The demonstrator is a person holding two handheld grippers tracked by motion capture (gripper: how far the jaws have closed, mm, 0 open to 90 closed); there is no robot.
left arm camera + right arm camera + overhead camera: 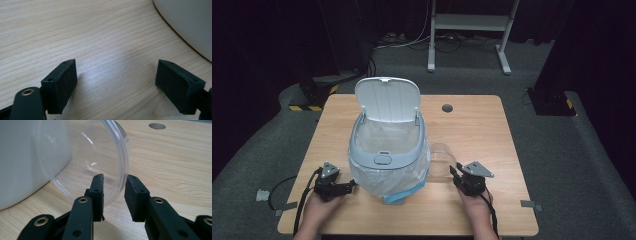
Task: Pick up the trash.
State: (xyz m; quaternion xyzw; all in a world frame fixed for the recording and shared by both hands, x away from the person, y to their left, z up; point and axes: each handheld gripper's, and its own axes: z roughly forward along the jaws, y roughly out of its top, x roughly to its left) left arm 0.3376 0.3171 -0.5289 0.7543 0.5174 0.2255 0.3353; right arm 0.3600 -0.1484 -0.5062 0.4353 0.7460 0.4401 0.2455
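A white bin [387, 150] with its lid [387, 100] raised and a clear bag liner stands mid-table. A clear plastic container [441, 160] lies on its side against the bin's right flank. My right gripper [457, 172] is at its near rim. In the right gripper view the container [82, 157] has its rim between the jaws of my right gripper [114, 178], one jaw inside and one outside, with a gap still showing. My left gripper [349, 187] stands open beside the bin's left base. In the left gripper view my left gripper [116, 75] holds nothing over bare wood.
The wooden table [472, 125] has a round cable hole [447, 108] at the back right. Loose liner with a blue edge [399, 196] bulges at the bin's front. The bin wall [190, 22] is close to the left jaws. A desk frame [472, 30] stands on the floor beyond.
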